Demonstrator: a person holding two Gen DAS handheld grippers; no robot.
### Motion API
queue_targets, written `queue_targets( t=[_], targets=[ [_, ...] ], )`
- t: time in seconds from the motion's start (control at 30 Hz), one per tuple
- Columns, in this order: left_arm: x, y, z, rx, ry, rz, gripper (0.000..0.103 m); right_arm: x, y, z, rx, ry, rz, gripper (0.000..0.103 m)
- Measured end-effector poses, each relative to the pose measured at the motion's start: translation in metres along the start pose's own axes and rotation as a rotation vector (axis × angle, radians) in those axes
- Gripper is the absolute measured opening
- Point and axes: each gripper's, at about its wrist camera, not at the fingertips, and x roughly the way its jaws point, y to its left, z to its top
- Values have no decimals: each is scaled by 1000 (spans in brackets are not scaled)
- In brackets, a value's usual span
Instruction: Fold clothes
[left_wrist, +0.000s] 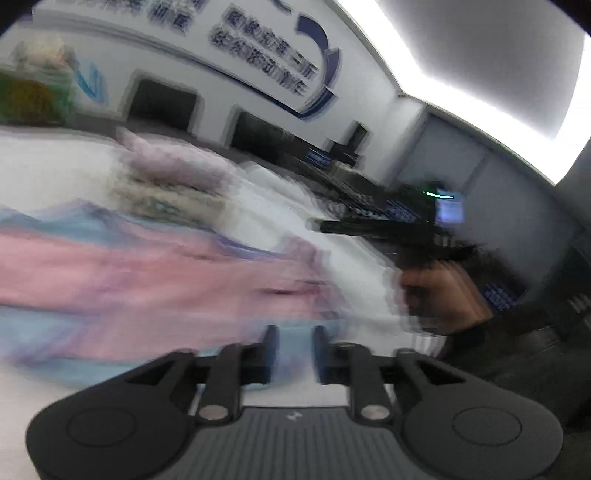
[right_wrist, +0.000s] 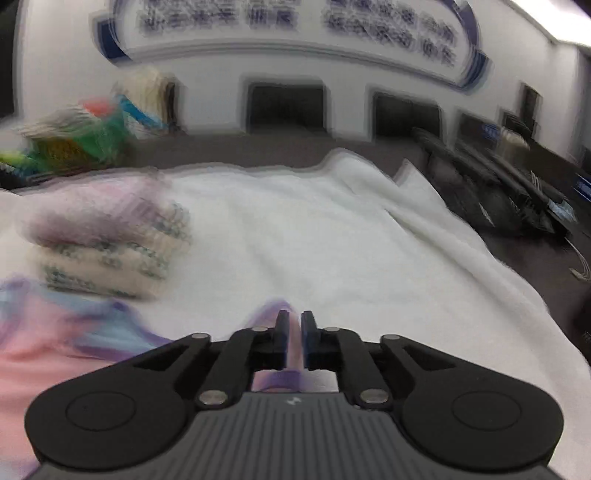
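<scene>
A pink, blue and purple tie-dye garment (left_wrist: 147, 280) lies spread on a white cloth-covered table (left_wrist: 332, 229). My left gripper (left_wrist: 294, 347) hovers over its near blue edge, fingers apart with garment between them; the view is blurred. My right gripper (right_wrist: 293, 332) is nearly closed, pinching a pink-purple corner of the same garment (right_wrist: 55, 343). The right gripper and its hand (left_wrist: 443, 291) also show in the left wrist view, to the right of the garment.
A stack of folded clothes (right_wrist: 107, 236) sits at the left of the white cloth (right_wrist: 332, 240). A colourful pile (right_wrist: 77, 140) stands behind it. Dark equipment (right_wrist: 498, 192) lies beyond the table's right edge. A wall with blue lettering is behind.
</scene>
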Motion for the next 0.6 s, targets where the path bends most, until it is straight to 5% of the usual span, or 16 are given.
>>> queue_targets(
  t=[0.03, 0.1, 0.17, 0.23, 0.47, 0.57, 0.6],
  targets=[
    [-13, 16, -1, 46, -4, 116, 45, -10, 15, -5, -24, -17, 66, 54],
    [-23, 42, 0, 82, 18, 338, 45, -19, 52, -10, -83, -20, 216, 54],
    [-18, 57, 2, 109, 48, 351, 45, -16, 99, -7, -152, 9, 377, 54],
    [-6, 55, 1, 168, 72, 267, 45, -13, 146, -4, -222, 37, 539, 54],
    [8, 60, -6, 172, 127, 231, 40, 73, 295, 42, -505, 145, 623, 57],
    [8, 68, -3, 165, 149, 238, 2, 112, 351, 57, -601, 208, 647, 57],
    [5, 70, -2, 150, 161, 231, 2, 115, 354, 57, -601, 218, 641, 56]
  ],
)
